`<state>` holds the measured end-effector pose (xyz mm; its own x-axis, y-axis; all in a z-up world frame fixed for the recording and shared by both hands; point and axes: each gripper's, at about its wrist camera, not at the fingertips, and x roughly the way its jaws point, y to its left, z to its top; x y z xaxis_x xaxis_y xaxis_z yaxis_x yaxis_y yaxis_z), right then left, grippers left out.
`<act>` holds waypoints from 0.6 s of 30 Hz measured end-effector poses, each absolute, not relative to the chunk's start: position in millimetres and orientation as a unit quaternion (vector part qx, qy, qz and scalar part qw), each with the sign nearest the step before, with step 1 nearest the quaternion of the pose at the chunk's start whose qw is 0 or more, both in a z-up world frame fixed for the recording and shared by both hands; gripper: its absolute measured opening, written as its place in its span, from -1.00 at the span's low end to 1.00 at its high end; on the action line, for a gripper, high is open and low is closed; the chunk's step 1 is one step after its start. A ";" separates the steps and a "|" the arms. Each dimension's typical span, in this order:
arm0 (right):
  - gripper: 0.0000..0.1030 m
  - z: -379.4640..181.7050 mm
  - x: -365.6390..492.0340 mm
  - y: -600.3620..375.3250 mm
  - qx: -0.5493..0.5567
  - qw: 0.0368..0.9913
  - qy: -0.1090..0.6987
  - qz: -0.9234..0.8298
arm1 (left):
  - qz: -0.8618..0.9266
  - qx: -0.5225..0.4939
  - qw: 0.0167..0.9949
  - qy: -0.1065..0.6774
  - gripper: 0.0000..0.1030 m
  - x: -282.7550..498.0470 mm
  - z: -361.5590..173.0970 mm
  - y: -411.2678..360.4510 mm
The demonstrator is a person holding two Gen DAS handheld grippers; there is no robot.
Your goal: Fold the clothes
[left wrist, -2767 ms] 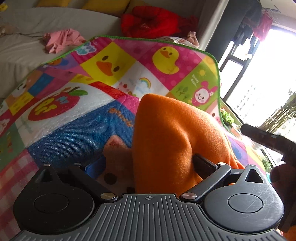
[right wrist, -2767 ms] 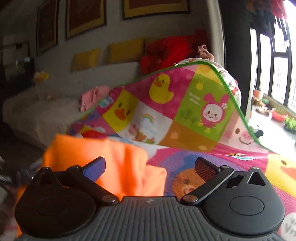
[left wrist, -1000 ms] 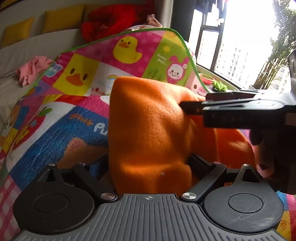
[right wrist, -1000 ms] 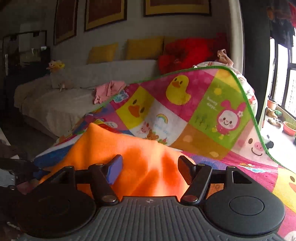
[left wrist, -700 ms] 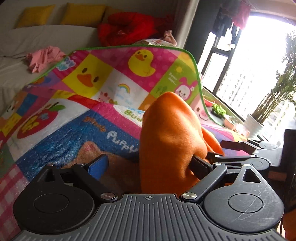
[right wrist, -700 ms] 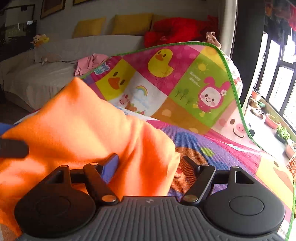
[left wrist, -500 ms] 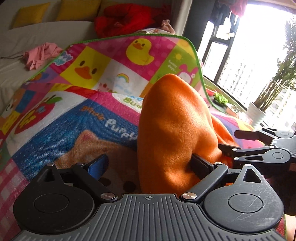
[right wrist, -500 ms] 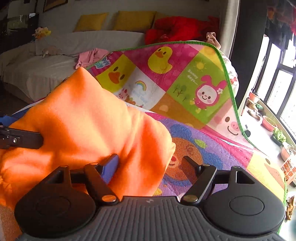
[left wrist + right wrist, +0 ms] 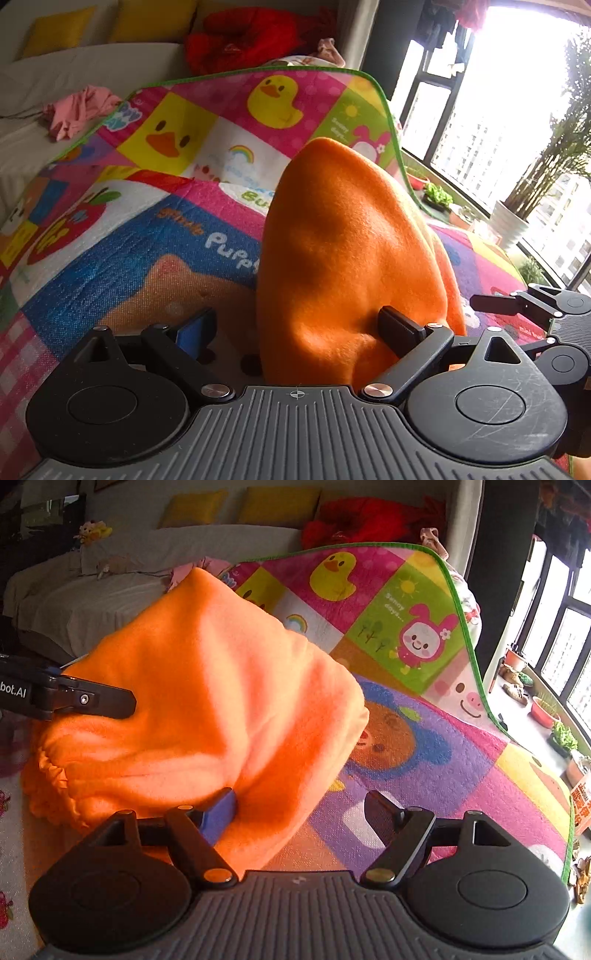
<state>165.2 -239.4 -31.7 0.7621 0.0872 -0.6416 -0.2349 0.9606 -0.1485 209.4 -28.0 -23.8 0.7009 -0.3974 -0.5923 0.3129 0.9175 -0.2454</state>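
An orange fleece garment (image 9: pixel 351 258) stands bunched in a peak on the colourful play mat (image 9: pixel 129 251). My left gripper (image 9: pixel 295 328) is open around its near edge: the right finger (image 9: pixel 399 328) presses into the cloth, while the blue left pad stands apart from it. My right gripper (image 9: pixel 301 812) has its jaws opening; the garment (image 9: pixel 221 686) lies against its blue left pad (image 9: pixel 221 812), and the right pad is free over the mat (image 9: pixel 443 760). In the left wrist view the right gripper (image 9: pixel 491 306) sits low at the right. The left gripper's finger (image 9: pixel 96 701) pokes the cloth's left side.
The mat's far edge rises over a hump. Behind it is a grey sofa with a pink garment (image 9: pixel 77 110), a red pile (image 9: pixel 251 40) and yellow cushions (image 9: pixel 277 502). Windows and potted plants (image 9: pixel 436 195) line the right.
The right gripper has left the top of the cloth and dropped low to the right, jaws wider. The garment's peak has narrowed and now sits left of the right gripper.
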 end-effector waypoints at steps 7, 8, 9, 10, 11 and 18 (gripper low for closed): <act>0.51 -36.7 183.8 -195.2 -0.170 0.933 0.294 0.118 | -0.181 -0.076 0.919 0.342 0.89 211.0 -32.7 -12.6; 0.54 -38.4 186.8 -189.8 -0.187 0.933 0.284 0.116 | -0.180 -0.081 0.919 0.341 0.89 210.9 -33.7 -10.0; 0.62 -39.3 190.2 -186.5 -0.199 0.933 0.279 0.113 | -0.179 -0.088 0.919 0.340 0.89 210.8 -34.4 -6.9; 0.65 -39.2 194.0 -186.0 -0.200 0.933 0.279 0.112 | -0.179 -0.095 0.919 0.338 0.89 210.5 -34.6 -3.8; 0.67 -38.7 198.1 -186.6 -0.197 0.932 0.282 0.113 | -0.179 -0.103 0.919 0.336 0.89 210.1 -34.4 -0.6; 0.76 -38.9 204.4 -193.1 -0.190 0.931 0.293 0.105 | -0.165 -0.164 0.926 0.299 0.89 206.7 -28.2 25.1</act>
<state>204.4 -193.1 -38.9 0.8057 0.0836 -0.5864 -0.3071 0.9055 -0.2929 206.7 25.1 -28.2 0.7669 -0.4030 -0.4994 0.2070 0.8919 -0.4020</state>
